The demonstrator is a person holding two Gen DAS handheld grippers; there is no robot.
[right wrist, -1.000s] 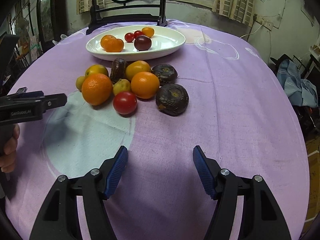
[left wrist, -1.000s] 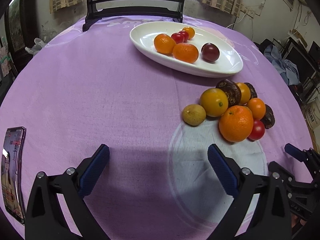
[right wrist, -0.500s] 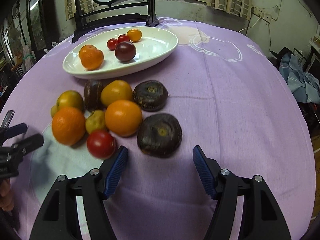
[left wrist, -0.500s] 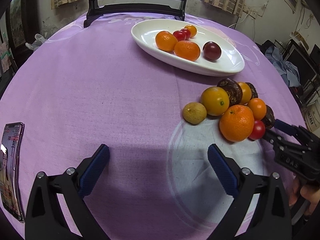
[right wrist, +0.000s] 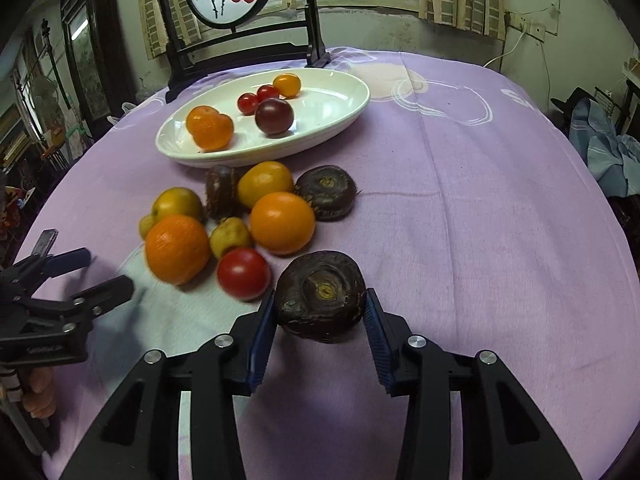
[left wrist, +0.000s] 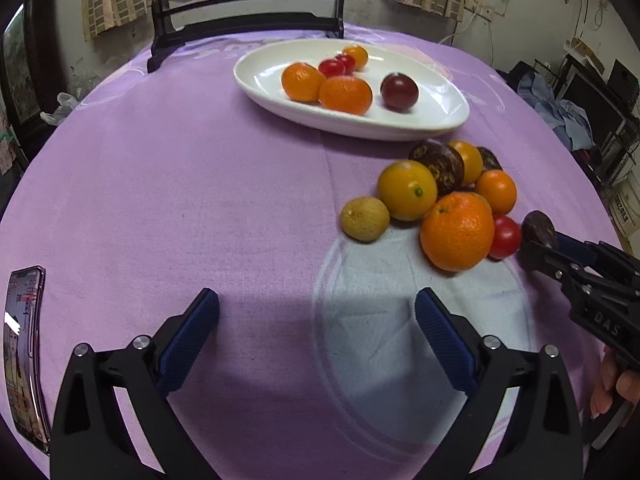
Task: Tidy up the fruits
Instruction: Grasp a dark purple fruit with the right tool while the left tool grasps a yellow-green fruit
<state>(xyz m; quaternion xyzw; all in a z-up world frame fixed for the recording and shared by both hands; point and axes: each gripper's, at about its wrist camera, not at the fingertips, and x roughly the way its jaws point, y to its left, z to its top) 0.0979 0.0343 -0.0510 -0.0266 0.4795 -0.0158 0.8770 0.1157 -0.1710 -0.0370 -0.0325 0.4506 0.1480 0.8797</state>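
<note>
A white oval plate at the back of the purple-clothed table holds two oranges, small tomatoes and a dark plum. In front of it lies a pile of loose fruit, including a large orange and a red tomato. My right gripper is closing on a dark brown wrinkled fruit at the pile's near edge, and both blue pads touch its sides. My left gripper hangs open over bare cloth left of the pile, with nothing between its fingers.
A phone lies at the table's left edge. A dark wooden screen stand rises behind the plate. A person's hand holds the right gripper's handle. A second dark fruit sits at the pile's right side.
My right gripper has moved forward to the near dark fruit and its jaws have narrowed from wide apart onto the fruit's sides. The left gripper has kept its place, open.
</note>
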